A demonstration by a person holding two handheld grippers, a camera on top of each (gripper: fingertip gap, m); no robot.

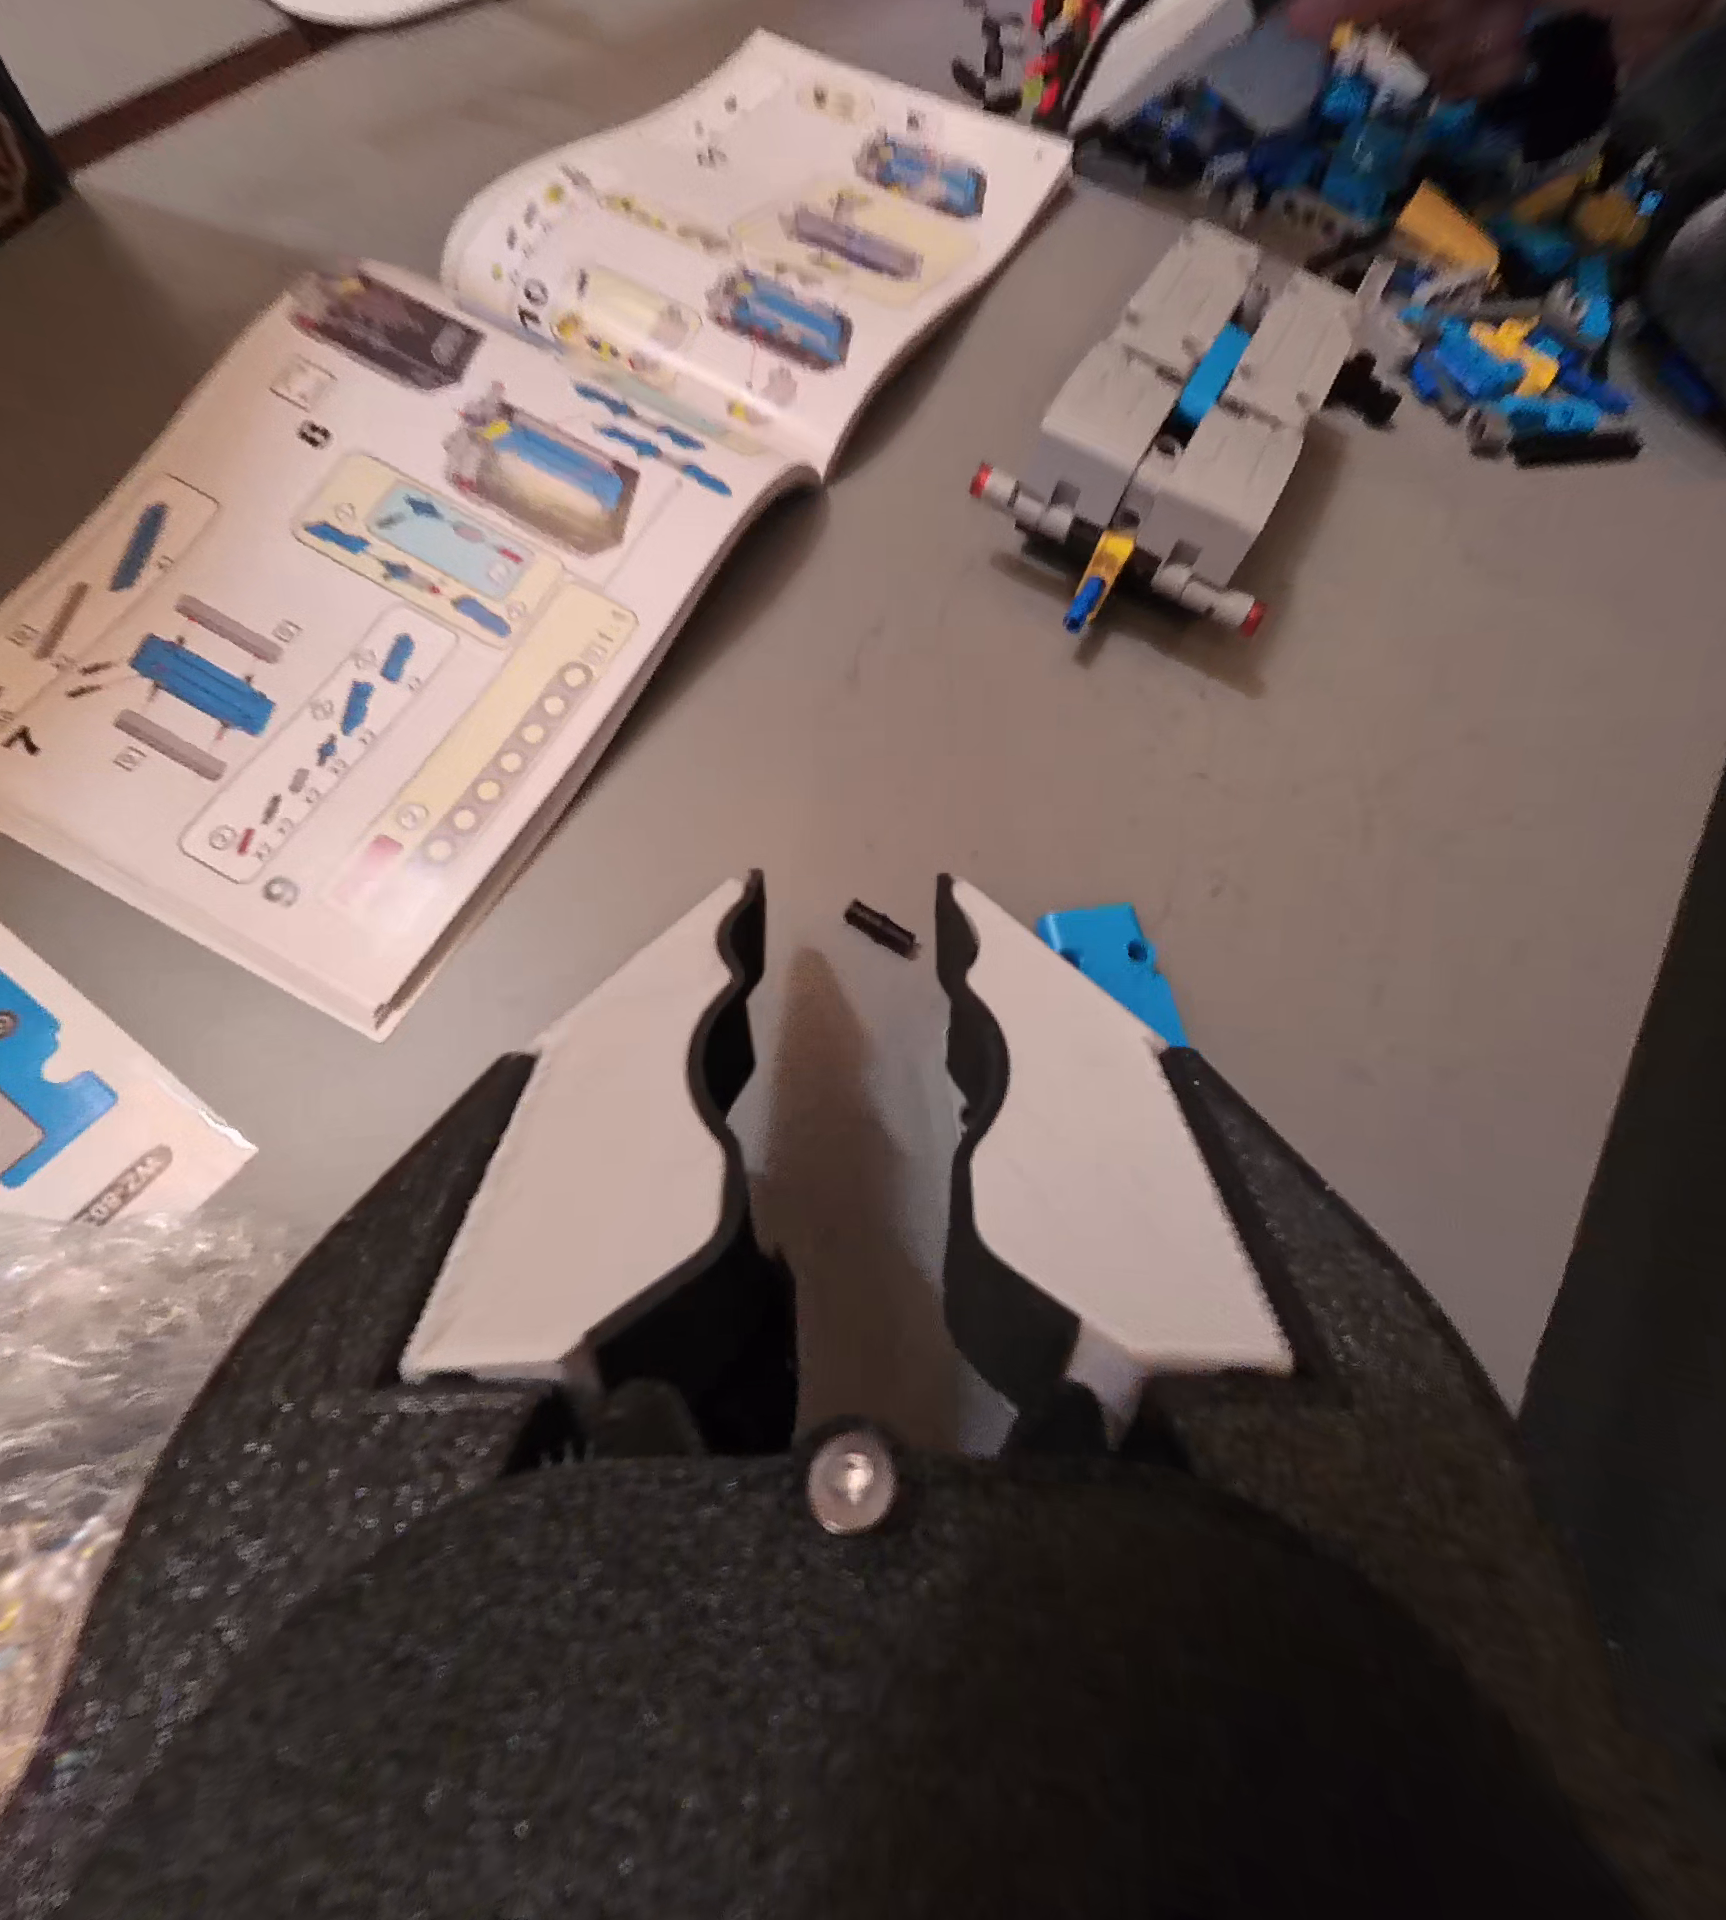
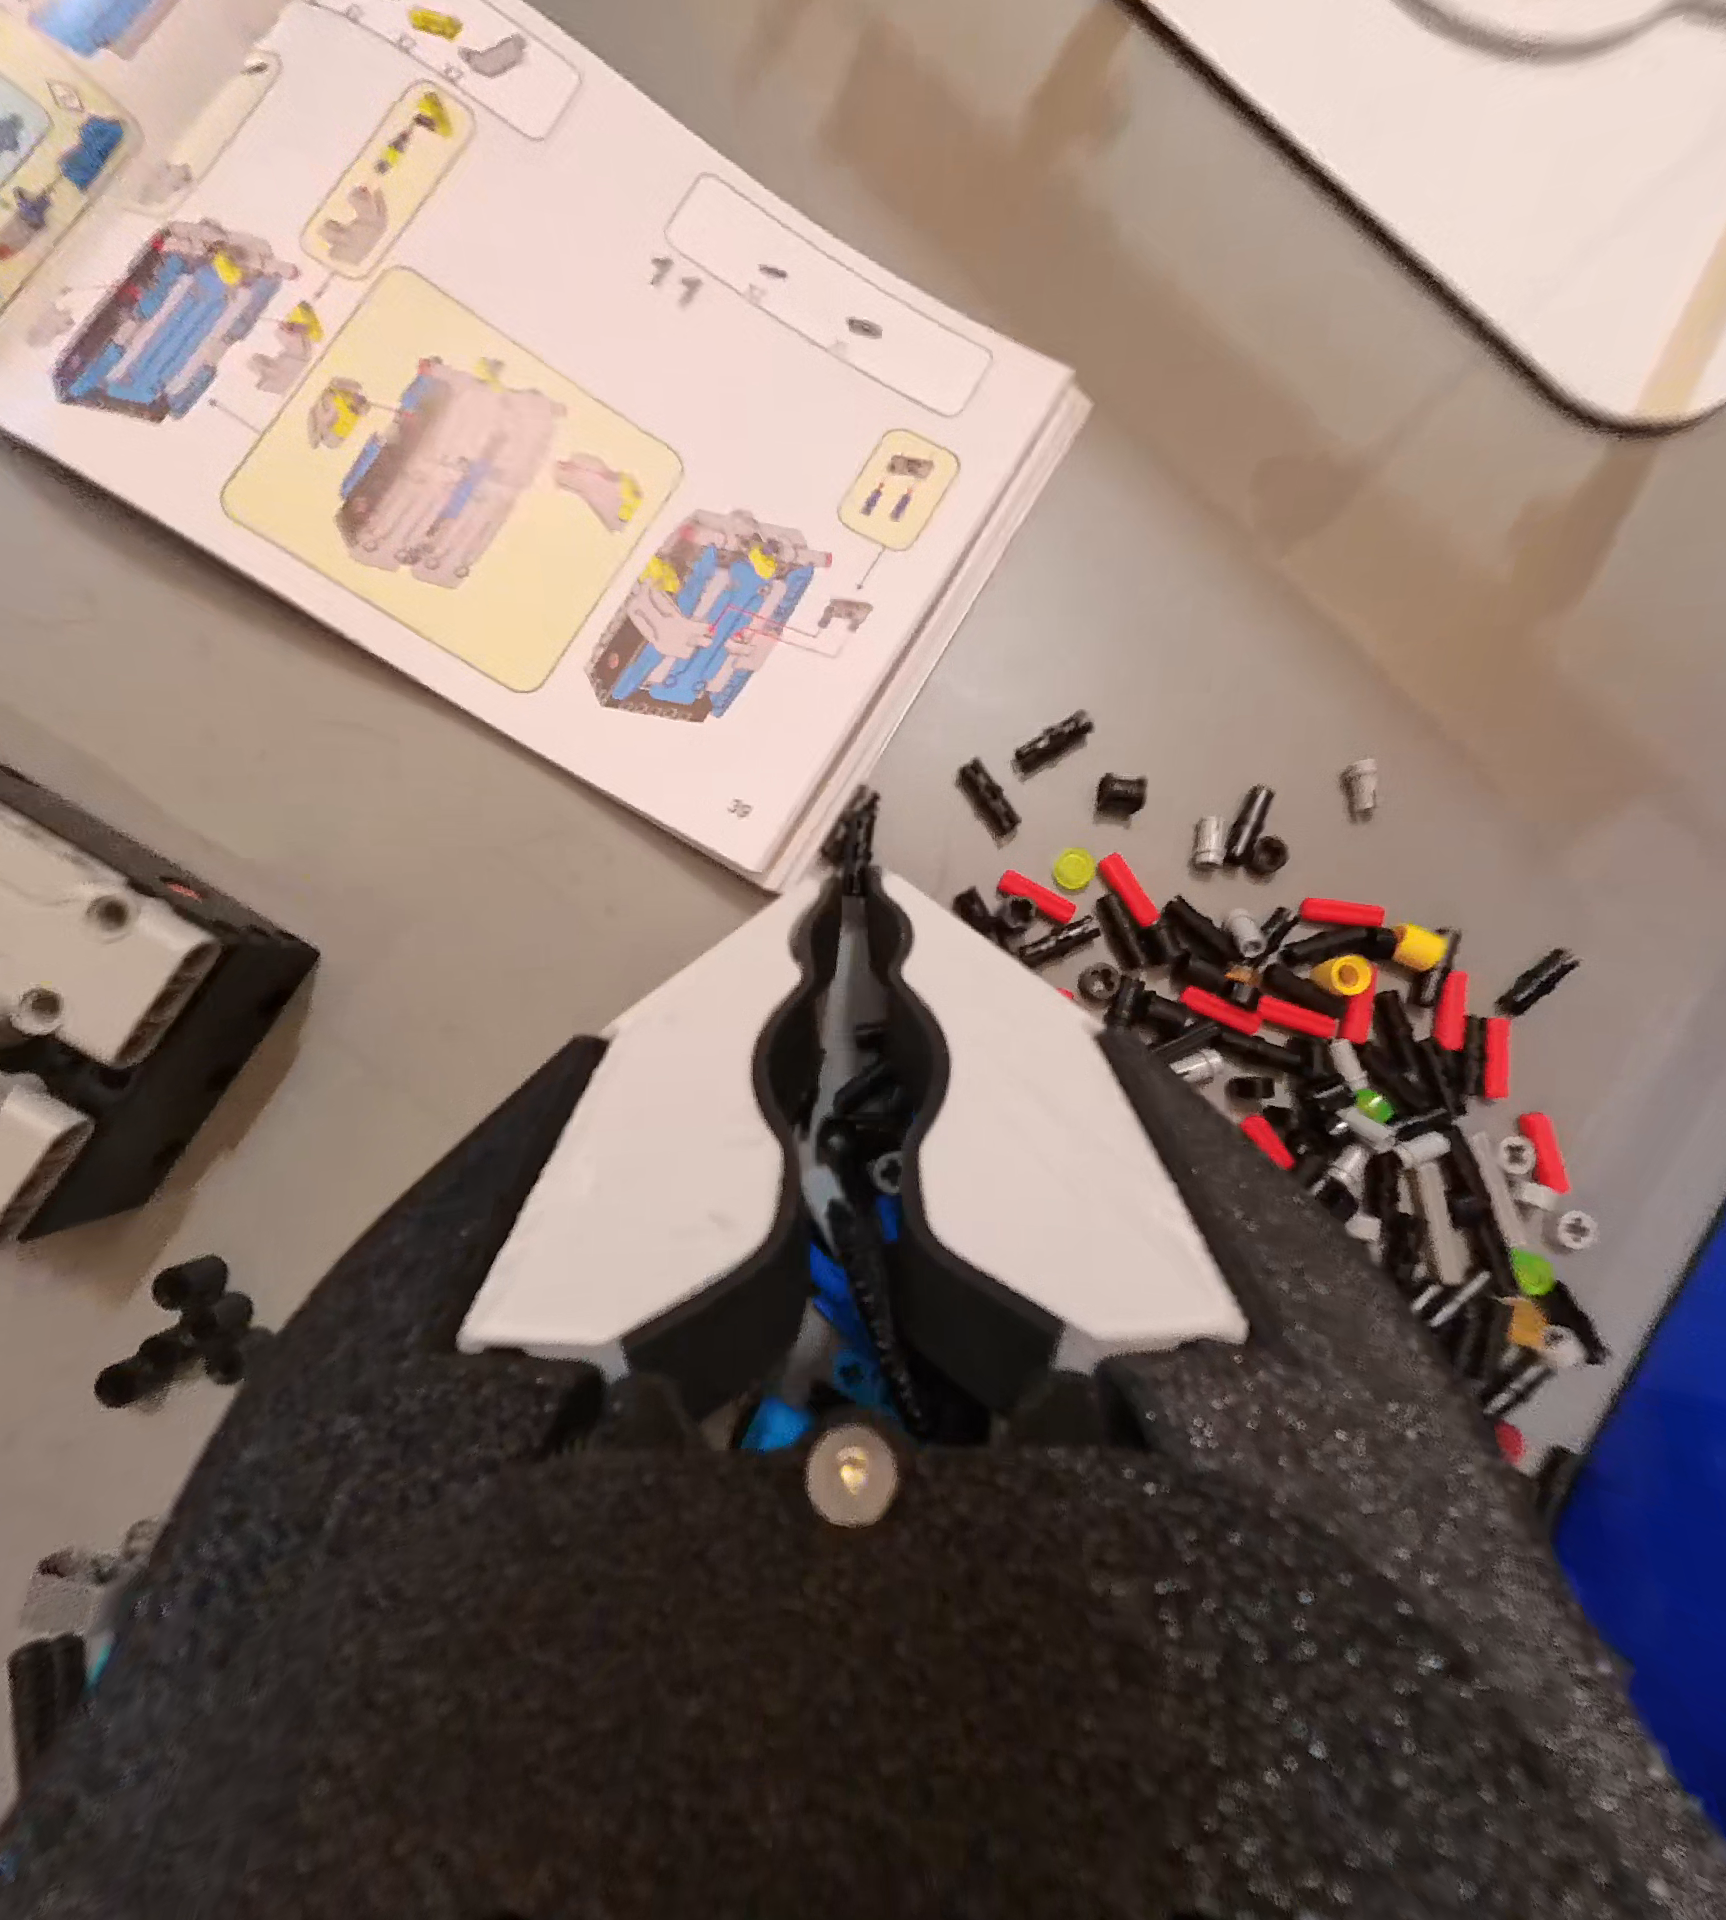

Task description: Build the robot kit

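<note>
The left claw is held open above the grey worktop, nothing gripped; a small black plastic pin lies between its tips, and a blue plastic brick piece just beside its right finger. An open instruction booklet and a grey block-built model are seen farther off. The right claw is closed on a thin black toothed plastic strip, beside a loose pile of black, red and grey connector pins.

Booklet left of model (both on table), pin nearer
</note>
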